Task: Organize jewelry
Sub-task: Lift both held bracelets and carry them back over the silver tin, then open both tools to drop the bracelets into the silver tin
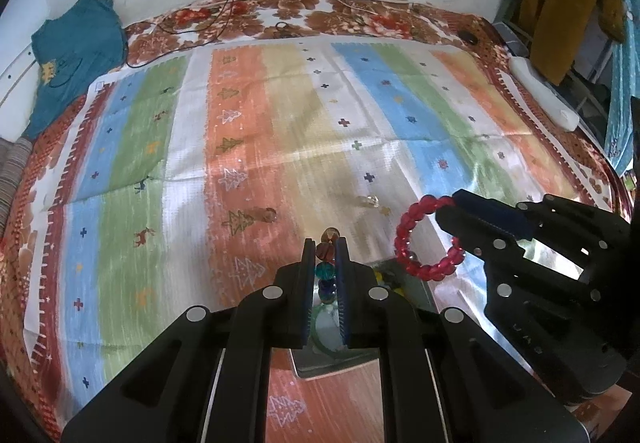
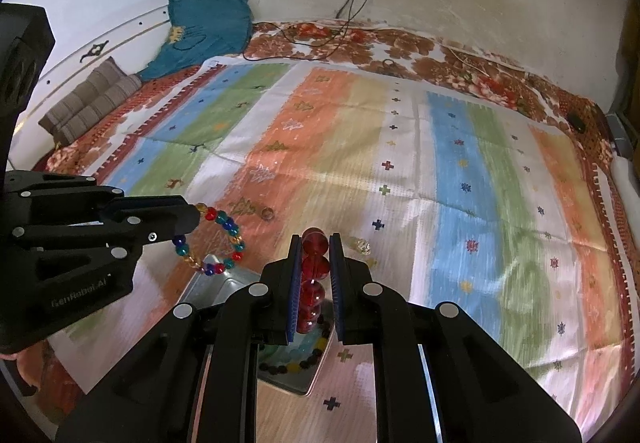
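Observation:
In the left wrist view my left gripper [image 1: 325, 243] is shut on a multicoloured bead bracelet [image 1: 326, 269], seen edge-on between the pads. To its right my right gripper [image 1: 454, 199] pinches a red bead bracelet [image 1: 426, 239] that hangs as a ring. The right wrist view shows the same red bracelet [image 2: 315, 267] in the shut right gripper [image 2: 315, 239], with the left gripper [image 2: 195, 215] holding the multicoloured bracelet [image 2: 218, 243] at the left. Both bracelets hang just above a metal tray [image 2: 212, 285] that holds more beaded jewelry [image 2: 296, 361]; my fingers hide part of it.
A striped cloth [image 1: 280, 131] covers the bed. Two loose beads lie on it, one amber [image 1: 269, 215] and one clear [image 1: 370, 201]. A teal garment [image 1: 76, 55] and cables [image 1: 224, 3] are at the back, and a white power strip [image 1: 544, 95] at the right edge.

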The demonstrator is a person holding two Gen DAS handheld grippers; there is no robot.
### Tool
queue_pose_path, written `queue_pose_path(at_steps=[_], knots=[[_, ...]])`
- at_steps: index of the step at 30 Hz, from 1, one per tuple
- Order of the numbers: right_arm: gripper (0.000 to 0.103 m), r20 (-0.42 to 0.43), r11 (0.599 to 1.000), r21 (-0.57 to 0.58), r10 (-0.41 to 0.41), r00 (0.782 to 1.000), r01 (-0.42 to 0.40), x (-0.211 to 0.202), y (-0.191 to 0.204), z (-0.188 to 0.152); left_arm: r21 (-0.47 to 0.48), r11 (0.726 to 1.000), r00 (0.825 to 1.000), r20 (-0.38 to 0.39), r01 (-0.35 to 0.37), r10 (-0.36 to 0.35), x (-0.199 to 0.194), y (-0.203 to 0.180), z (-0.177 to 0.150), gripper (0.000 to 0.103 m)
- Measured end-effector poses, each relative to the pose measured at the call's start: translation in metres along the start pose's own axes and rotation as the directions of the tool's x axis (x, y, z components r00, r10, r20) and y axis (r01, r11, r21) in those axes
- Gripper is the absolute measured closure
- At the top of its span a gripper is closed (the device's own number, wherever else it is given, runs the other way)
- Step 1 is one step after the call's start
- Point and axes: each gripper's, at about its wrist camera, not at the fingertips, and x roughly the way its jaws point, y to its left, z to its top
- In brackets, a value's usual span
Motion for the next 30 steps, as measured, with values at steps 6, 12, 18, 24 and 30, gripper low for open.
queue_pose_path(at_steps=[6, 12, 18, 24, 30], knots=[[0.089, 0.003, 1.0, -0.003, 0.004, 1.0, -0.004, -0.009, 0.005, -0.009, -0.007, 1.0, 1.0, -0.002, 0.006, -0.006, -0.005, -0.002, -0.008, 0.094], [0.089, 0.006, 1.0, -0.009, 0.006, 1.0, -0.006, -0.015, 0.007, -0.015, -0.005, 1.0, 1.0, -0.003, 0.008, -0.008, -0.008, -0.004, -0.014, 0.094], [0.089, 0.006, 1.0, -0.006, 0.007, 1.0, -0.007, -0.02, 0.008, -0.02, -0.009, 0.999, 0.999, 0.009, 0.037, -0.037, -0.02, -0.007, -0.023, 0.094], [0.089, -0.008, 1.0, -0.004, 0.017, 1.0, -0.017, -0.025, 0.007, -0.027, -0.011, 0.999, 0.999, 0.007, 0.044, -0.044, -0.026, -0.008, -0.027, 0.094], [0.073, -0.015, 0.999, 0.035, -0.006, 1.0, 0.007, -0.027, -0.004, -0.027, -0.062, 0.998, 1.0, -0.006, 0.029, -0.029, -0.028, 0.004, -0.028, 0.082]])
